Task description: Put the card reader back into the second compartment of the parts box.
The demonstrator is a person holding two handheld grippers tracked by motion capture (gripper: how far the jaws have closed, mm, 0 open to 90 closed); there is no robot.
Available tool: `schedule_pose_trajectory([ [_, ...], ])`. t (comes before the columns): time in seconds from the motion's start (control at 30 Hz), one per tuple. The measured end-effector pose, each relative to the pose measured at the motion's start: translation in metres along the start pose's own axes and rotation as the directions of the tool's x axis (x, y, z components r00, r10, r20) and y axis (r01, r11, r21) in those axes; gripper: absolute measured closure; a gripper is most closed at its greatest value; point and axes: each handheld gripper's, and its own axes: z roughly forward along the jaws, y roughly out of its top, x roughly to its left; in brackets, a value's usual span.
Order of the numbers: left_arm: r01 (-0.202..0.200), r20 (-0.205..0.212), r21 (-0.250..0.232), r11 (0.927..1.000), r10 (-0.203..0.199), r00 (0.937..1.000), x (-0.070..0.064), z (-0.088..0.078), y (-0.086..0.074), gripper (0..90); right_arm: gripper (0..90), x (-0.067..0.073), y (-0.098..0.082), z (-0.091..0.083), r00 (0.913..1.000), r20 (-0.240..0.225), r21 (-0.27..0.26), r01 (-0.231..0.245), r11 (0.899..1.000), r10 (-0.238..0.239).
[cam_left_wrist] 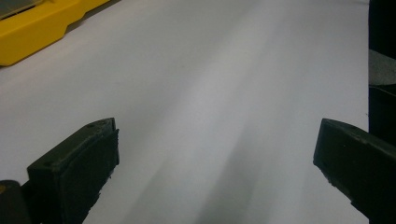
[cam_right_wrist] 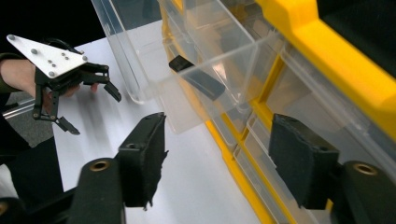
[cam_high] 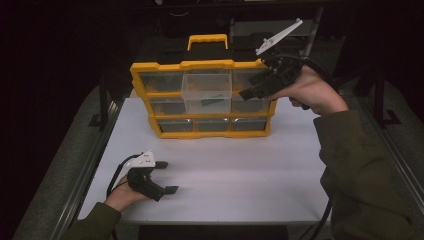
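A yellow organizer (cam_high: 200,65) with clear drawers stands upright at the back of the white table (cam_high: 240,170). Its upper middle drawer (cam_high: 206,92) is pulled out and holds a small dark piece (cam_high: 210,101). My right gripper (cam_high: 251,88) hovers just right of that drawer, open, with nothing between its jaws. In the right gripper view the gripper (cam_right_wrist: 217,154) faces the drawer (cam_right_wrist: 205,42), the dark piece (cam_right_wrist: 196,77) and the yellow frame (cam_right_wrist: 327,51). My left gripper (cam_high: 170,176) rests low at the front left, open and holding nothing. The left gripper (cam_left_wrist: 215,154) has bare table between its jaws.
Metal rails (cam_high: 85,170) run along the table's left and right sides, with dark floor beyond. A green sleeve (cam_high: 360,165) covers the right front corner. A corner of the organizer (cam_left_wrist: 32,28) lies far to the left in the left gripper view. The left gripper (cam_right_wrist: 93,111) lies across the table.
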Motion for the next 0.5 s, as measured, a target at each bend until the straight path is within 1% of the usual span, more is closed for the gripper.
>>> schedule_pose_trajectory([
  [0.13,-0.001,0.000,0.000,1.0000,0.001,1.0000,0.000,0.000,0.000,0.0,28.6,0.001,-0.011,0.005,0.9999,0.013,-0.012,-0.008,1.000,0.008],
  [0.23,-0.001,-0.001,-0.001,1.0000,0.001,1.0000,0.000,0.000,0.000,0.0,26.6,0.002,-0.020,0.010,0.9998,0.014,-0.018,-0.013,1.000,0.014],
  [0.5,-0.002,0.000,-0.001,1.0000,0.002,1.0000,0.000,0.000,0.000,0.0,22.5,0.008,-0.040,0.026,0.9995,0.022,-0.015,-0.025,1.000,0.025],
])
